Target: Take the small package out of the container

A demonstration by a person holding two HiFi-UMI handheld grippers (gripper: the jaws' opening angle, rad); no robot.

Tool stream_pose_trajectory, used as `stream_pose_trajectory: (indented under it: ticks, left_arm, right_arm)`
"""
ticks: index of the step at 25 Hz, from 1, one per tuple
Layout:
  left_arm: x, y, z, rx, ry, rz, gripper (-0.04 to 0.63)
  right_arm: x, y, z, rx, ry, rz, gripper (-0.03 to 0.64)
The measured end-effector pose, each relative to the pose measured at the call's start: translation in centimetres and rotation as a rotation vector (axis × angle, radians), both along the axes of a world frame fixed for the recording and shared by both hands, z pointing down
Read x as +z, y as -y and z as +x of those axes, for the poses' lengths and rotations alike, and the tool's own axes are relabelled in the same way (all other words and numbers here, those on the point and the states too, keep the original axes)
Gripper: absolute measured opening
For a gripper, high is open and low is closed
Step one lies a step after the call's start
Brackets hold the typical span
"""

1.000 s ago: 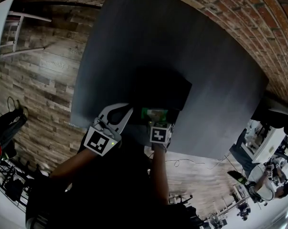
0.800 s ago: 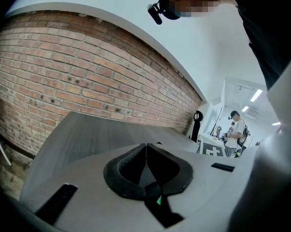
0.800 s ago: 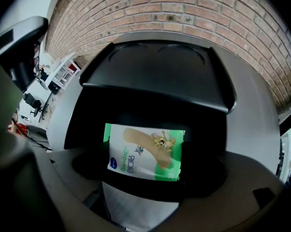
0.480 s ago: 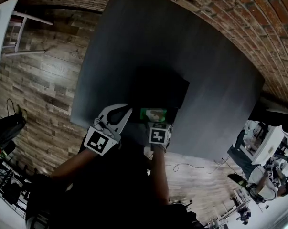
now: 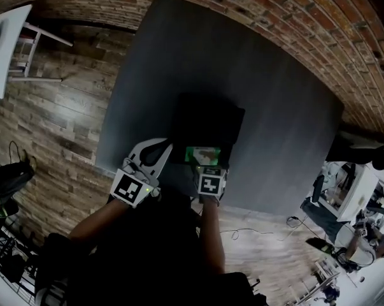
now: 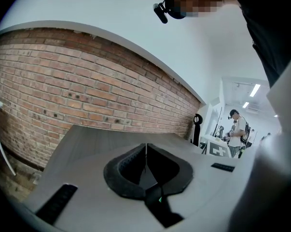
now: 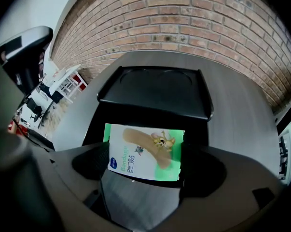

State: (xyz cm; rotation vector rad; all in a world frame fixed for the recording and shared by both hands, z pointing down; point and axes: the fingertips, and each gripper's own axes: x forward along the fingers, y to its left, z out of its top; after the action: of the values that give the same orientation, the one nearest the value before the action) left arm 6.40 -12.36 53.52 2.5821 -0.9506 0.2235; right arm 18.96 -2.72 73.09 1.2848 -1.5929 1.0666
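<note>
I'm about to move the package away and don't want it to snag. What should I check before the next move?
1. Right gripper shut on the small package, jaws on both its sides: ok.
2. Package clear of the container rim: cannot tell; it shows right at the near edge.
3. Left gripper shut, empty, apart from the container: ok.
4. Bare table beside the container for a set-down: ok.
</note>
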Motion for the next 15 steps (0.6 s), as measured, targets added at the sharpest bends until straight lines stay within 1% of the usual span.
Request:
stream_pose_trajectory:
  ticks: [9,12,15]
  left_arm:
    - [-2.9,-1.1,-0.7,0.004,-0.019,0.052,0.037]
    - [-3.7,-2.0,-0.9,0.013,-0.009,0.061,0.037]
    - [-5.2,-2.4,-0.9,0.026,-0.013,0.091,0.037]
  right_arm:
    - [-3.2,0.5,-0.7,0.019,0.0,0.124,0.442]
    - [-4.0,0.0,-0.9,0.025,-0.007,0.148,0.442]
    - [-5.0,-0.1,-1.0,0.042,-0.004,0.175,0.442]
